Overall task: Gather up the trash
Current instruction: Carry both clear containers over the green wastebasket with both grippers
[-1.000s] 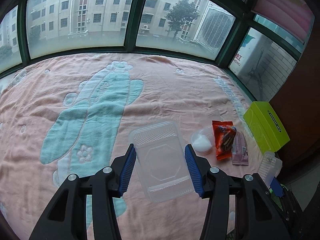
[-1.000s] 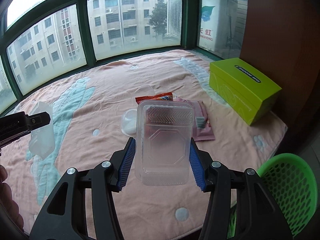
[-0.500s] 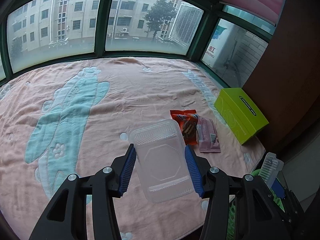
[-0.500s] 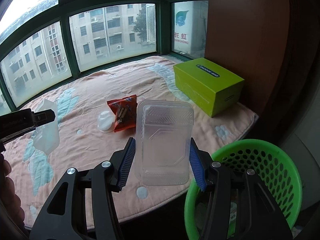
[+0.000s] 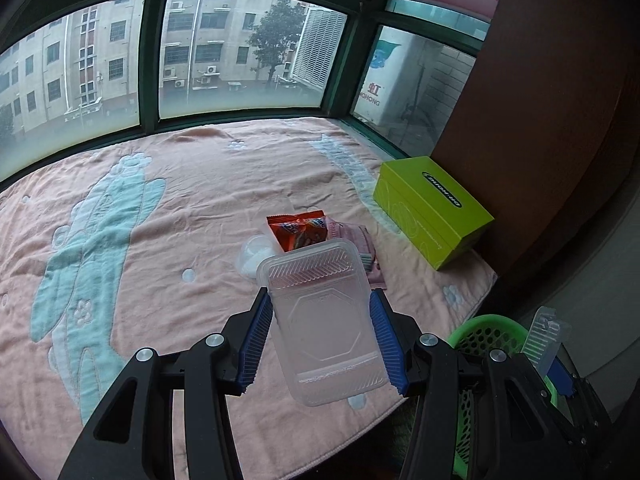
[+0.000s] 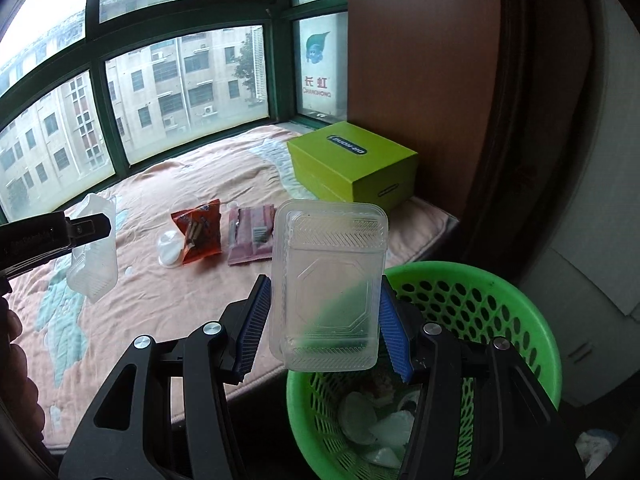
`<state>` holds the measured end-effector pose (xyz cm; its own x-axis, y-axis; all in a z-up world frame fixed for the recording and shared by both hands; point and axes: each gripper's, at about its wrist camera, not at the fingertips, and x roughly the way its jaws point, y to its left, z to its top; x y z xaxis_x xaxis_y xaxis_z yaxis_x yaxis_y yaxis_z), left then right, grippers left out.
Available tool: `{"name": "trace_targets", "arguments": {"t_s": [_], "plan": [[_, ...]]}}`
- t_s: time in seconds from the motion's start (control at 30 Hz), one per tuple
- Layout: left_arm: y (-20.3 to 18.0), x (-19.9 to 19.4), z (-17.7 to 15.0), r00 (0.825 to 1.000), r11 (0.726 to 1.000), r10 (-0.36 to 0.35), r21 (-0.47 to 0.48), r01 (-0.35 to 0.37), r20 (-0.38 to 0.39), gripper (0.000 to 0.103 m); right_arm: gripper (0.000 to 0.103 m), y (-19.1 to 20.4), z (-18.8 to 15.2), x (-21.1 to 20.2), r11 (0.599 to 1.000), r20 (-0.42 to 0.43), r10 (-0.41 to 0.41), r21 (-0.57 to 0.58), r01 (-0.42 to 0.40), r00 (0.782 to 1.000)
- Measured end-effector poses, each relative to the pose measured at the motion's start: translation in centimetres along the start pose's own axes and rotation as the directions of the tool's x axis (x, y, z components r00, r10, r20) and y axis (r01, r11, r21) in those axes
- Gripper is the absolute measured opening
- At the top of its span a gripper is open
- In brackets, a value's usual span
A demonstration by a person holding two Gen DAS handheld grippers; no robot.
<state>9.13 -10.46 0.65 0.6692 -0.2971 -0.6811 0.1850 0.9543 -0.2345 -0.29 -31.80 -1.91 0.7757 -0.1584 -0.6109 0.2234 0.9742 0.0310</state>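
My left gripper [image 5: 318, 294] is shut on a clear plastic tray [image 5: 324, 344], held above the pink blanket [image 5: 168, 248] near its front edge. My right gripper [image 6: 323, 280] is shut on a second clear plastic tray [image 6: 332, 236], held upright over the near rim of the green basket [image 6: 484, 300], which holds white scraps. On the blanket lie an orange snack packet [image 5: 298, 232], a pink wrapper [image 5: 362, 240] and a small white cup [image 5: 252, 258]. In the right wrist view the left gripper [image 6: 90, 226] and its tray [image 6: 94, 264] show at the left.
A lime green box [image 5: 432, 212] stands at the blanket's right end against a brown wall panel [image 5: 540, 120]. Windows [image 5: 240, 52] run along the far side. The basket [image 5: 486, 330] stands on the floor below the blanket's right corner. A hand [image 6: 16, 360] shows at the left edge.
Both grippers have swung right along the blanket's front edge, each keeping its tray. The green basket has come fully under the right gripper, and the wrappers have shifted left in both views.
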Motion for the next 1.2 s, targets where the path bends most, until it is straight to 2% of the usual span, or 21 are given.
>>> {"name": "trace_targets", "arguments": {"t_s": [0.67, 0.9, 1.2], "plan": [[-8.5, -0.1, -1.9, 0.992, 0.979, -0.122, 0.159, 0.126, -0.036, 0.049, 0.054, -7.6, -3.1, -2.1, 0.981, -0.034, -0.153, 0.115, 0.156, 0.988], [-10.6, -0.1, -2.7, 0.987, 0.967, -0.151, 0.197, 0.159, -0.053, 0.049, 0.054, -9.4, -3.9, -2.6, 0.971, -0.046, -0.179, 0.153, 0.184, 0.983], [-12.9, 0.2, -3.5, 0.982, 0.955, -0.171, 0.234, 0.184, -0.077, 0.049, 0.061, -11.4, -4.4, -3.6, 0.959, -0.036, -0.2, 0.196, 0.204, 0.979]]}}
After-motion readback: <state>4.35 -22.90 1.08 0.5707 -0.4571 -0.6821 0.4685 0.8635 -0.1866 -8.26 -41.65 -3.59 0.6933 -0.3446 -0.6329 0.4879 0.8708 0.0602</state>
